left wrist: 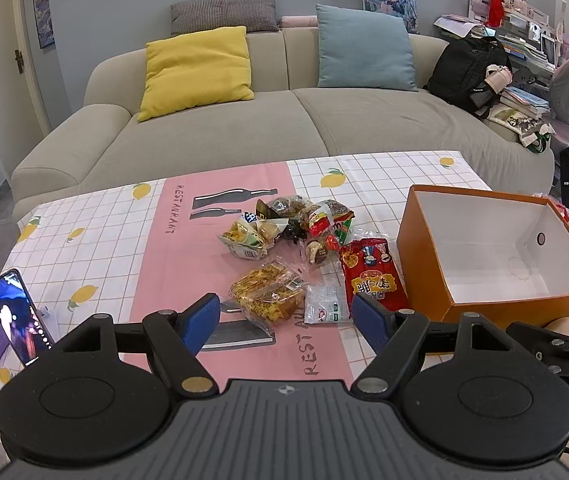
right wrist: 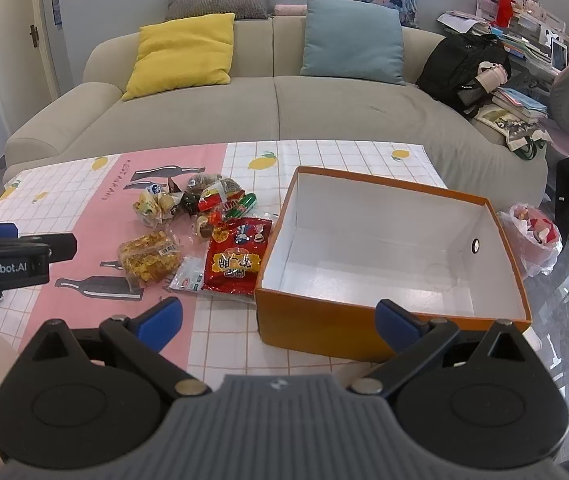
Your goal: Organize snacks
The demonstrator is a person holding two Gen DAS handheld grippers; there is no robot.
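A pile of snack packets (left wrist: 292,224) lies mid-table, also in the right wrist view (right wrist: 200,204). Nearest are a clear bag of yellow crackers (left wrist: 270,294) (right wrist: 150,258), a small white sachet (left wrist: 326,306) (right wrist: 188,278) and a red packet (left wrist: 372,276) (right wrist: 236,260). An empty orange box with white inside (left wrist: 484,304) (right wrist: 316,316) stands right of them. My left gripper (left wrist: 286,320) is open and empty, just short of the crackers. My right gripper (right wrist: 280,322) is open and empty before the box's near wall.
The table wears a pink and lemon-check cloth (left wrist: 96,240). A phone (left wrist: 18,316) leans at its left edge. A sofa with yellow (left wrist: 196,70) and blue cushions stands behind. A plastic bag (right wrist: 536,236) lies right of the box.
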